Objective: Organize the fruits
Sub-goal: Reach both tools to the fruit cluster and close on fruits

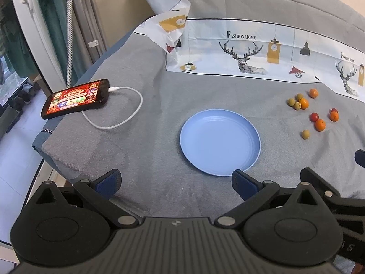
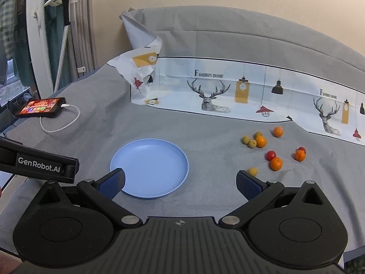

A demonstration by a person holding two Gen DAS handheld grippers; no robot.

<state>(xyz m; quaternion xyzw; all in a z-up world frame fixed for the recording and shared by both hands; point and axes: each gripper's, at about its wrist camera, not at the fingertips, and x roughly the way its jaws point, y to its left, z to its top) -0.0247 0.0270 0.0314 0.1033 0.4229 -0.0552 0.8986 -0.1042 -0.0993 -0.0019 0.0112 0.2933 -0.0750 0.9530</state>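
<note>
An empty blue plate point(image 1: 220, 141) point(image 2: 149, 167) lies on the grey bed cover. To its right, small fruits are scattered: several oranges point(image 1: 320, 125) point(image 2: 276, 163), two red ones point(image 1: 314, 117) point(image 2: 271, 155) and several yellow-green ones point(image 1: 305, 134) point(image 2: 252, 171). My left gripper point(image 1: 176, 181) hovers open at the plate's near edge, holding nothing. My right gripper point(image 2: 181, 181) is open too, its left finger over the plate's near rim and its right finger just short of the nearest yellow-green fruit.
A phone point(image 1: 76, 98) point(image 2: 40, 107) with a lit screen and a white charging cable point(image 1: 123, 114) lies at the bed's left edge. A printed pillowcase point(image 1: 251, 50) point(image 2: 239, 91) lies behind the fruits. The left gripper's body point(image 2: 38, 162) shows at the left of the right wrist view.
</note>
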